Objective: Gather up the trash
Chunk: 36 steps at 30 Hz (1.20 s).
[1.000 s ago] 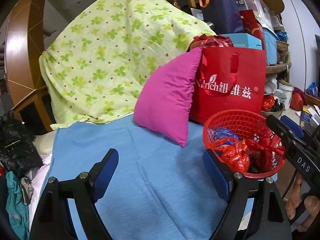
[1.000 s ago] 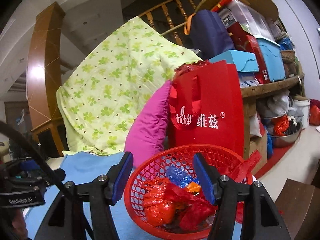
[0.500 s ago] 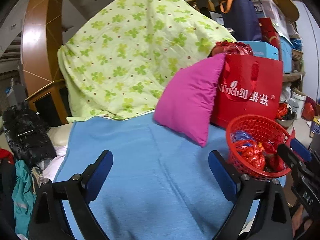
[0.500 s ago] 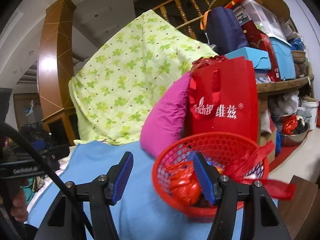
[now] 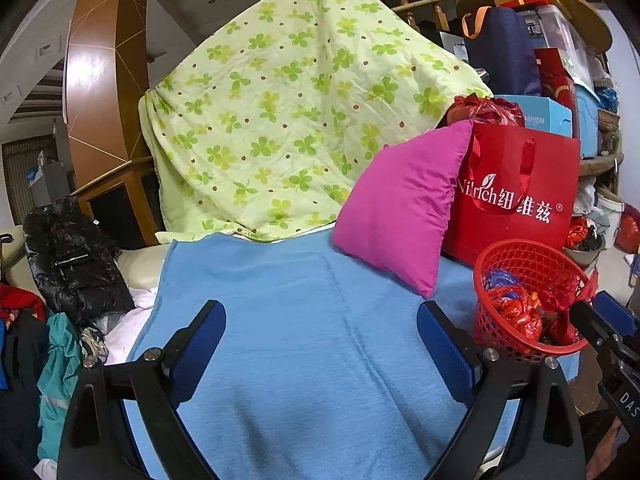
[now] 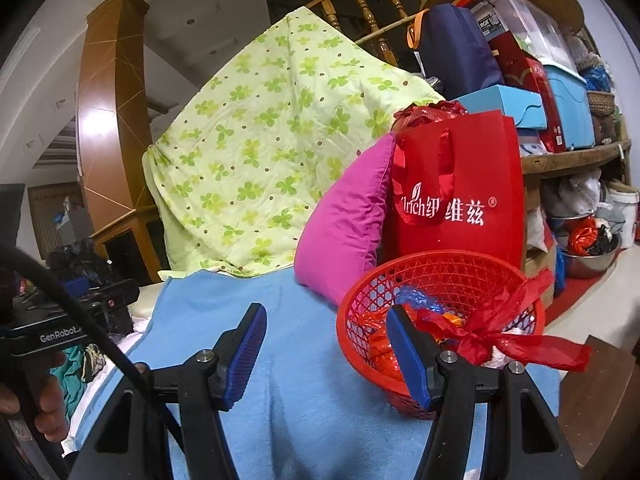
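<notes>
Quilt: a pale green clover-print quilt (image 5: 296,120) hangs over something tall at the back, below a wooden stair railing.
Blue cloth: a light blue cloth (image 5: 312,340) covers the flat surface in front of the quilt; what is under it cannot be told.
Red gift bag: a red paper bag (image 5: 520,192) with white lettering stands upright behind the basket, crumpled red plastic showing at its top.
Pillow: a magenta pillow (image 5: 404,208) leans against the red bag's left side, its lower corner on the blue cloth.
Basket: a red mesh basket (image 6: 444,280) sits on the right edge of the blue cloth, just in front of the bag and pillow.
Trash: crumpled red and blue plastic bags (image 6: 472,332) lie inside the basket; a red knotted strip drapes over its right rim.
Left tool (image 5: 320,344): jaws wide, nothing between them, above the bare blue cloth left of the basket.
Right tool (image 6: 326,352): jaws part-way apart with only cloth between them; its right finger overlaps the basket's near rim in view, contact not clear.
</notes>
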Available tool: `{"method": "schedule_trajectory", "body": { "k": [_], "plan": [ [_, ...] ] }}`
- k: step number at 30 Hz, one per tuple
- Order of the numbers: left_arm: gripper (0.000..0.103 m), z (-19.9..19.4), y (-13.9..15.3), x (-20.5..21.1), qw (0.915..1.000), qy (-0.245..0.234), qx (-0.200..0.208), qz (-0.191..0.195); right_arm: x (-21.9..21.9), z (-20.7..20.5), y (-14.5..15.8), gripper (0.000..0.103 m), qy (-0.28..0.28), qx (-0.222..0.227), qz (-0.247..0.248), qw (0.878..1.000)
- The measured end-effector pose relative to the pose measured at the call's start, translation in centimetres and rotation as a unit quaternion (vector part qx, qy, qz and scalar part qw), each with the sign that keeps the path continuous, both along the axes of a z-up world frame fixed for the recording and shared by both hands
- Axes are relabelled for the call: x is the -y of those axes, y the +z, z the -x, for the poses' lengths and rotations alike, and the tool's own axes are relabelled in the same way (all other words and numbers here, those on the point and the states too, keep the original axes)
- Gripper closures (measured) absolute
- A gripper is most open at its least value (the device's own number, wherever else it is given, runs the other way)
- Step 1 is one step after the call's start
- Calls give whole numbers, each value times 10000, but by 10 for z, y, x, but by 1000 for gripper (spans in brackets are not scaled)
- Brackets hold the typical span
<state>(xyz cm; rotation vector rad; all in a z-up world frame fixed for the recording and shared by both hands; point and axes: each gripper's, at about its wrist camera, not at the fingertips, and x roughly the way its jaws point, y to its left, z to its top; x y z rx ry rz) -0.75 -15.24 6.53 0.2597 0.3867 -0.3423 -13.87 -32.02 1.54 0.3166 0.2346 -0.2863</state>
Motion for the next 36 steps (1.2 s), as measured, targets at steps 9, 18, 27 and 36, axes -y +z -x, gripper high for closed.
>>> {"method": "schedule_trajectory", "body": {
  "k": [9, 18, 27, 36],
  "plan": [
    [6, 19, 13, -2, 9998, -147, 98, 33, -10, 18, 30, 32, -81, -181, 111, 9997],
    [5, 45, 32, -9, 9991, -263, 302, 131, -24, 34, 59, 30, -198, -368, 312, 9986],
    [0, 67, 48, -14, 9982, -360, 448, 181, -31, 57, 82, 30, -344, -215, 397, 9984],
    [0, 79, 56, -20, 9980, -353, 500, 157, -41, 80, 103, 28, -481, -14, 569, 9972]
  ]
}}
